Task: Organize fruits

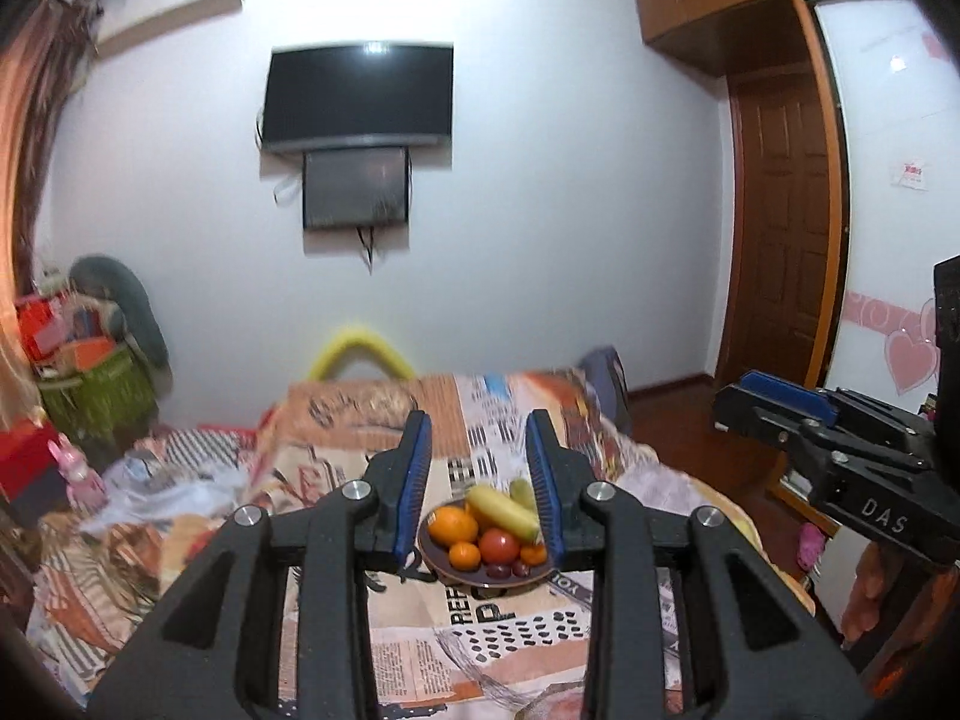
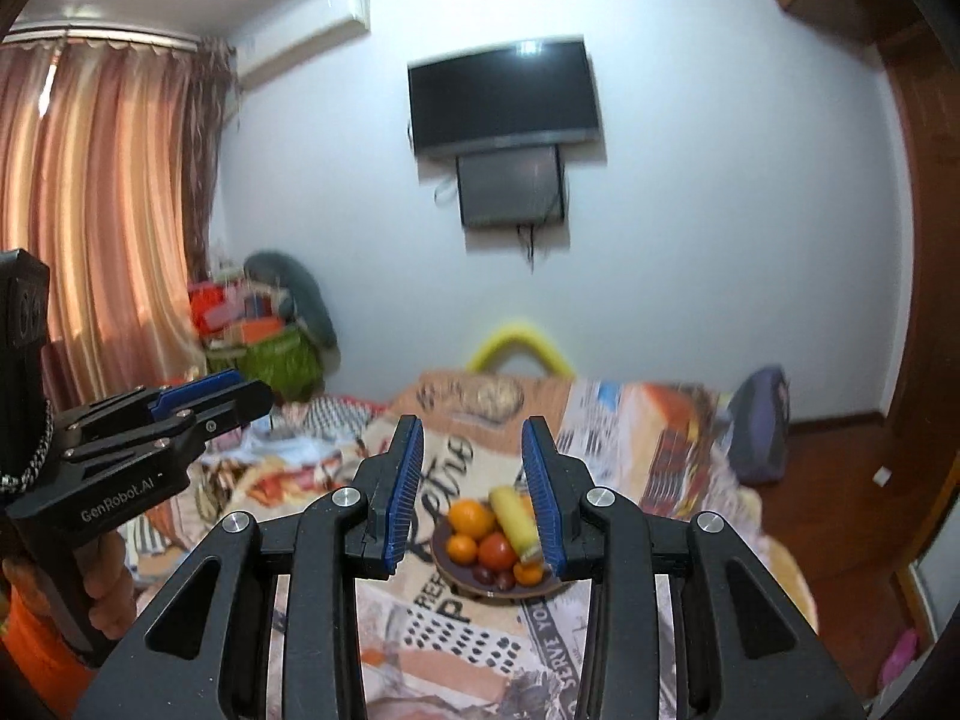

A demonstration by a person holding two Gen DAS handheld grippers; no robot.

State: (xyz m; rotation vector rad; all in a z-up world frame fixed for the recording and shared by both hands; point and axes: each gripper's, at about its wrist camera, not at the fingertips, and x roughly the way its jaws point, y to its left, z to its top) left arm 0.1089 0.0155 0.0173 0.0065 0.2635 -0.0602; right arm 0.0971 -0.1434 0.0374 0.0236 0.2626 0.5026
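Left gripper [image 1: 480, 474] and right gripper [image 2: 471, 480] raised side by side, jaws parted, nothing between. Beyond, on patterned bedspread [image 1: 420, 648], dark plate [image 1: 438, 561] heaped with oranges [image 1: 453, 525], tomato [image 1: 499, 546], bananas [image 1: 501, 510]. Farther, television [image 1: 360, 96] on wall.

One brown plate [image 1: 447, 570] lay on the patterned bedspread [image 1: 420, 648] beyond the left gripper [image 1: 478, 426], framed between its fingers. On the plate sat one banana [image 1: 501, 509], one red tomato [image 1: 498, 545], one large orange [image 1: 454, 525] and two smaller oranges [image 1: 465, 556], the second of them half hidden behind the right-hand finger. Two dark plums [image 1: 497, 570] lay at the plate's near edge, and there was possibly one greenish fruit [image 1: 521, 491] behind the banana, though blur left it uncertain. On the wall far ahead of the fingers hung two screens [image 1: 359, 96], one above the other. Two grippers appeared in all, the right gripper [image 2: 472, 429] being the second.
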